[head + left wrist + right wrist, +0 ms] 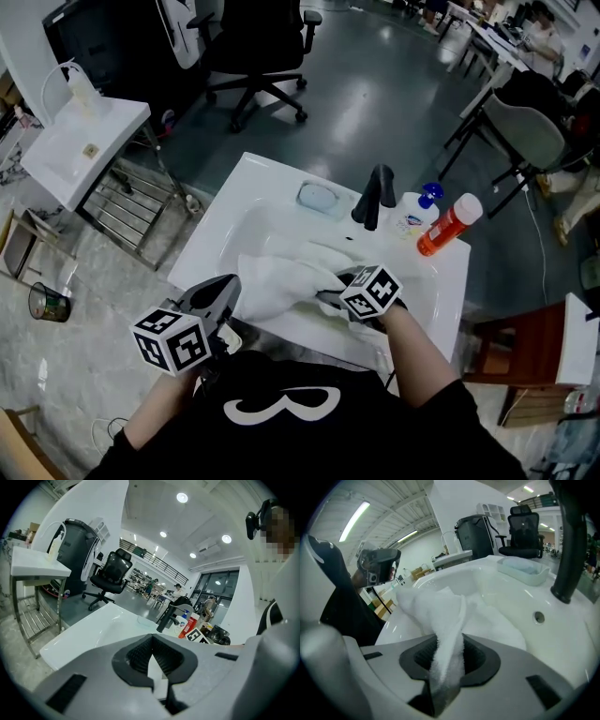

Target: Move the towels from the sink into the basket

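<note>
A heap of white towel [281, 277] lies in the white sink [225, 202], with a fold lifted up toward me. My right gripper [323, 292] is at the towel's right edge, shut on that fold. In the right gripper view the towel [440, 620] runs up from the basin and is pinched between the jaws of the right gripper [449, 667]. My left gripper [220, 291] hovers at the sink's front left corner, beside the towel and apart from it. In the left gripper view the left gripper [154, 667] is shut with nothing in it. No basket is in view.
At the back of the sink stand a black faucet [373, 199], a soap dish [319, 198], a pump bottle [417, 211] and an orange bottle [448, 225]. A second sink on a metal stand [80, 141] is at the left, an office chair [258, 47] behind.
</note>
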{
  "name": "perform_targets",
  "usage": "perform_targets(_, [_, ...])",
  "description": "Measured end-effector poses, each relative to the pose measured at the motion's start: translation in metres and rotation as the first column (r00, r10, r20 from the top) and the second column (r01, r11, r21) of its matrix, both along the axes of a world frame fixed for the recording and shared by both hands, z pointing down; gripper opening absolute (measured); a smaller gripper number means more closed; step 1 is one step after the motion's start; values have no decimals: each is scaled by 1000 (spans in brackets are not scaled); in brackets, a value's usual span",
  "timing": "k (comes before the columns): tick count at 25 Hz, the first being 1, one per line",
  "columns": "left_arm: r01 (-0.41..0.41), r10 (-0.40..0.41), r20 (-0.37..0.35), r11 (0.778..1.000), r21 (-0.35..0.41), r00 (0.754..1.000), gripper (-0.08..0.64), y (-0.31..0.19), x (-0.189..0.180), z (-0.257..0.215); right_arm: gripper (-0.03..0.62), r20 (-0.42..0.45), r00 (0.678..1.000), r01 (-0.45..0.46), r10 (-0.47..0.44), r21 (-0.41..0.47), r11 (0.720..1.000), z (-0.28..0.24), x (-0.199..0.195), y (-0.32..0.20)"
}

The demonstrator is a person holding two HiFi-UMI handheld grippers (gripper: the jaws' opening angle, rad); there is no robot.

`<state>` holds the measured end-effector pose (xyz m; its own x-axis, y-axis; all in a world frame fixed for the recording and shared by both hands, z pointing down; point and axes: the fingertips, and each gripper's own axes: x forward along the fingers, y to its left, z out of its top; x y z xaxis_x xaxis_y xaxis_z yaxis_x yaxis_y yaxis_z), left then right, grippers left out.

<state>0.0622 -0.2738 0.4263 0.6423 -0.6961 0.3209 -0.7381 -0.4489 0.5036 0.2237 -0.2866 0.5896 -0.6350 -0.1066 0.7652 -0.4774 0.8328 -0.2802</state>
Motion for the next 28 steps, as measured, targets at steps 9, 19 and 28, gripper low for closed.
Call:
perform_targets(9, [-76,76,-11,997,-13,997,5,3,12,-5,115,132,980,-162,149,97,982,-72,0,3])
perform_targets(19, [-140,140,9,990,-16,990,6,42,-23,-25,115,312,912,-338,268,194,921,-172,-32,27])
perform_targets(28, [-144,144,18,990,-10,989,6,95,-81,-37,115,468,850,-395,242,262,880,-259,-101,75])
